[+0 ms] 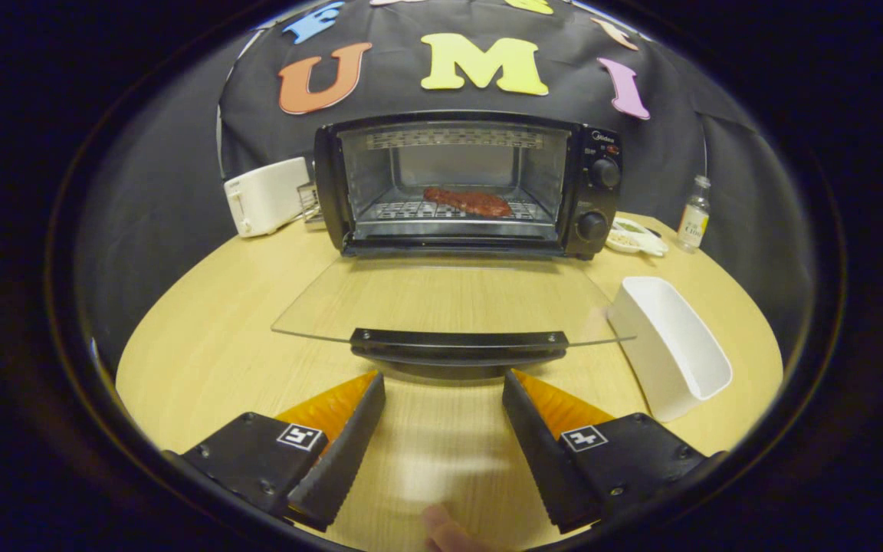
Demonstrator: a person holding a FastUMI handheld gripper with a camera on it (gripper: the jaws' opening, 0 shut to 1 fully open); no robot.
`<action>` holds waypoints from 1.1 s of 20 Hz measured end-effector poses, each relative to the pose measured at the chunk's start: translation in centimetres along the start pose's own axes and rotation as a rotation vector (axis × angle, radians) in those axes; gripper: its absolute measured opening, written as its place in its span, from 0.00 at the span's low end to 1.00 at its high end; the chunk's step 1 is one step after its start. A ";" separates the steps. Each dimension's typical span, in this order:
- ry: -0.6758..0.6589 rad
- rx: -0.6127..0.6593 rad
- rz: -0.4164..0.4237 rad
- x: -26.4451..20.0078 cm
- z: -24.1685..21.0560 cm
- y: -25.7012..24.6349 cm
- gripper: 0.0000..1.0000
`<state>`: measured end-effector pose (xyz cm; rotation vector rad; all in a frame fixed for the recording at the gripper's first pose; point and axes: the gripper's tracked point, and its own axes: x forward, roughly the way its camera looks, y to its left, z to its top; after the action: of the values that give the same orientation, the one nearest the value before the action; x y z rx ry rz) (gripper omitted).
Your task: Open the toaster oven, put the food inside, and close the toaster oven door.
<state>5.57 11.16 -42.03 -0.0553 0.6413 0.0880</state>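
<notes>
A black toaster oven (595,192) stands at the back of the round wooden table (204,345). Its glass door (449,299) lies folded down flat toward me, with the black door handle (458,343) on its near edge. A reddish-brown slab of food (468,202) rests on the wire rack inside the oven. My gripper (443,383) is open, its two black fingers spread apart just short of the handle, nothing between them.
A white rectangular bin (667,345) sits right of the door. A white toaster (267,195) stands left of the oven. A small dish (637,236) and a little glass bottle (694,215) are at the right rear. A fingertip (445,529) shows below the fingers.
</notes>
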 end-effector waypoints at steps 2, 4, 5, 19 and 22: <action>0.030 0.015 -0.009 0.6 -0.4 -0.2 0.97; 0.022 0.015 -0.001 0.9 -0.1 0.2 0.97; 0.002 0.007 -0.008 0.7 0.6 0.1 0.98; -0.132 -0.041 -0.035 1.0 5.6 -0.5 0.98; -0.165 -0.048 -0.030 1.0 7.2 -0.3 0.98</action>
<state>10.64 11.46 -36.85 -0.1031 0.4737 0.0781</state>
